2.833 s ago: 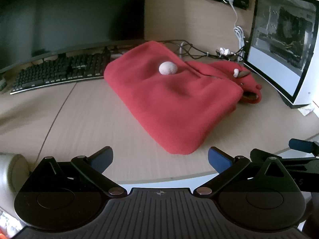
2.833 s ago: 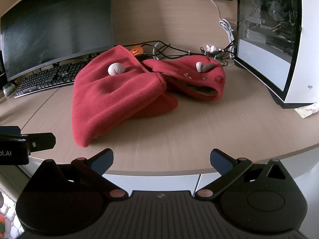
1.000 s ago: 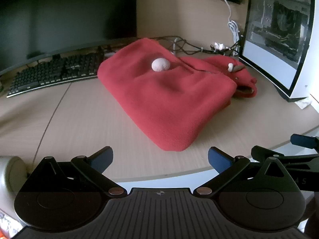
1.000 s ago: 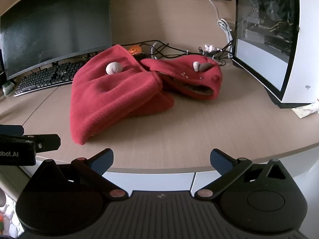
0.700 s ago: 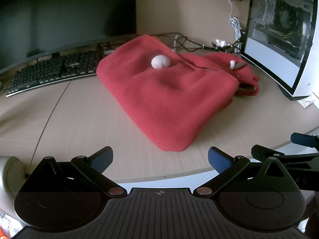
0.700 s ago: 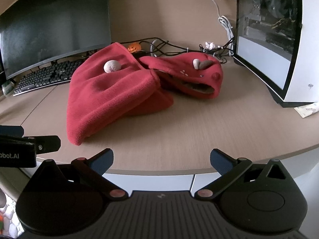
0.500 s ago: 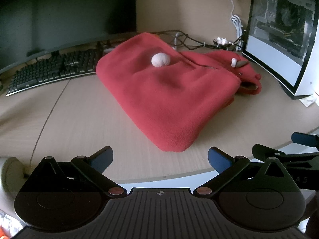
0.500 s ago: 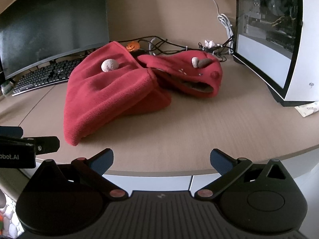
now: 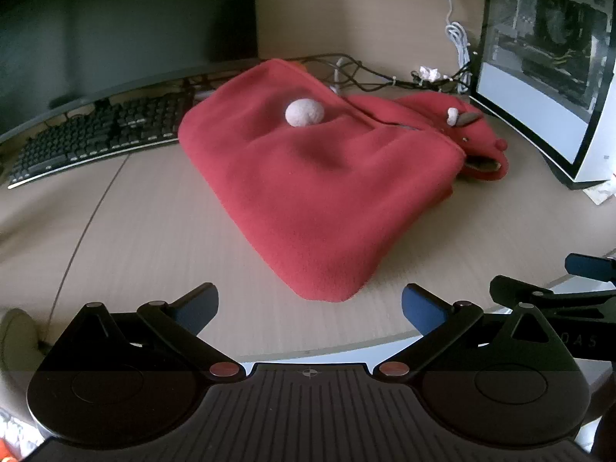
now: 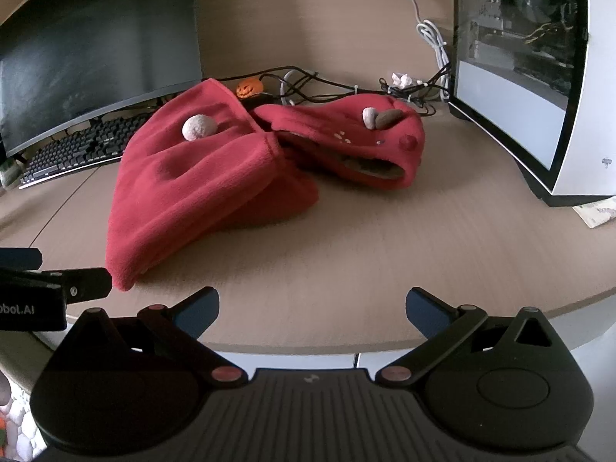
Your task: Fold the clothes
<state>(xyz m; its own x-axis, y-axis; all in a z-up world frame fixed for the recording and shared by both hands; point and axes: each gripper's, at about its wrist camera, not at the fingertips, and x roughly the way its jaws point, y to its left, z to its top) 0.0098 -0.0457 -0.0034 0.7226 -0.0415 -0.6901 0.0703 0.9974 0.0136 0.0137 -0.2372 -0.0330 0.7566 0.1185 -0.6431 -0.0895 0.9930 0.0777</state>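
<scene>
Left gripper (image 9: 308, 302), seen along its own two fingers, stands wide apart with nothing between the blue-tipped fingers (image 9: 194, 306); it hangs over the near edge of the wooden desk (image 9: 127, 231), and the rounded near corner of the red fleece garment (image 9: 327, 181) lies just beyond the gap, at 12 o'clock, apart from both tips. Right gripper (image 10: 312, 304) likewise stands wide and empty, its blue-tipped fingers (image 10: 423, 310) over the desk's front rim (image 10: 385, 269); the garment (image 10: 200, 177) lies toward 11 o'clock in this view, its lowest corner close to the left gripper's finger that enters at 9 o'clock. The garment is folded over on itself into a thick, roughly triangular slab, resting flat on the desk. A pale round pompom (image 9: 304, 112) sits on its upper surface. Its hood (image 10: 358, 142), bearing a small horn and brown ear, spreads toward 1 o'clock with the lining showing at its open mouth. Beyond the garment: a black keyboard (image 9: 96, 134) at 10 o'clock beneath a dark curved monitor (image 9: 115, 30); a tangle of cables (image 10: 327, 84) and a small orange pumpkin figure (image 10: 248, 87) at 12 o'clock; a white glass-sided computer case (image 10: 539, 77) at 2 o'clock, with a slip of paper (image 10: 596, 211) beside its base
</scene>
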